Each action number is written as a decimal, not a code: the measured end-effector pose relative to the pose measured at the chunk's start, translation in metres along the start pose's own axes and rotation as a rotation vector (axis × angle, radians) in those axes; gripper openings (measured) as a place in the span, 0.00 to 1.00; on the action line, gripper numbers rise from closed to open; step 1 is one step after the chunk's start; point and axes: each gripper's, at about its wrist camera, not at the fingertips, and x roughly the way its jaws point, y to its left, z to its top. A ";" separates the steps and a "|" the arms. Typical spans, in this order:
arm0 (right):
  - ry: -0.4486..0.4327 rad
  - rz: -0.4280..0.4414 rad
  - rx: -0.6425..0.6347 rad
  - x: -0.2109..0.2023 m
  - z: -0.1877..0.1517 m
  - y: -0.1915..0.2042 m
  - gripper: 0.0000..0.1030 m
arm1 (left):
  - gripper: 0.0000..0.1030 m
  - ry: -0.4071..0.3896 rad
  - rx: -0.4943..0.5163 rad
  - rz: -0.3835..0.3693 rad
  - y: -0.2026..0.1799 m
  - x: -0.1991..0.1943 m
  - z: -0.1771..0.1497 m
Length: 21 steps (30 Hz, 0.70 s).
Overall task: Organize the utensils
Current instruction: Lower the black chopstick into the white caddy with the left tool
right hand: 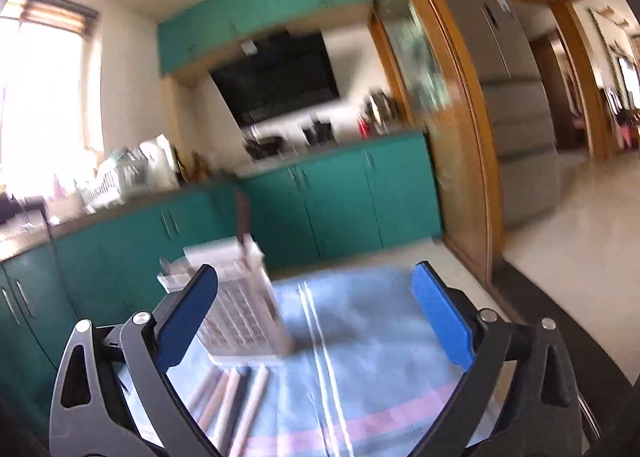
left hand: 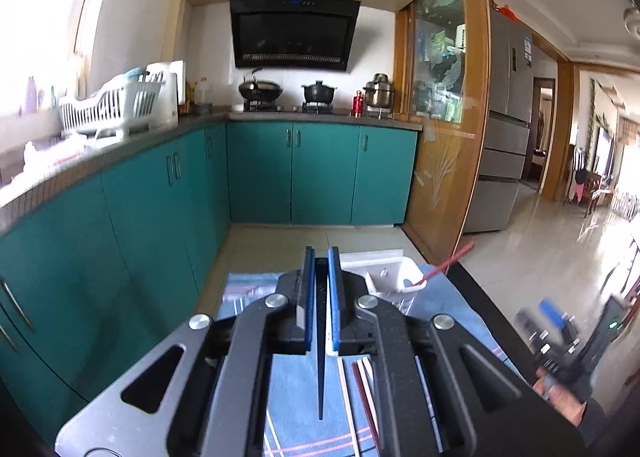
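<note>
A blue cloth (right hand: 360, 337) covers the counter. On it stands a white utensil holder (right hand: 240, 305), one stick upright inside, with loose chopsticks (right hand: 236, 401) lying just before it. The right tongs (right hand: 320, 317) are spread wide and empty; the left tongs (left hand: 320, 297) are pressed together. Judged risk: the right tongs' left finger, close beside the holder, could tip it. The cloth's right side lies open.
</note>
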 end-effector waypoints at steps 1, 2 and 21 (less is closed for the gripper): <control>-0.006 0.008 -0.004 0.001 0.001 0.000 0.93 | 0.06 -0.012 0.018 0.002 -0.007 -0.004 0.013; -0.028 -0.012 -0.021 -0.001 0.000 -0.001 0.93 | 0.06 -0.022 0.025 -0.001 -0.011 -0.007 0.023; 0.051 -0.032 0.049 0.016 0.001 -0.040 0.93 | 0.06 -0.066 0.002 -0.001 -0.072 0.112 0.146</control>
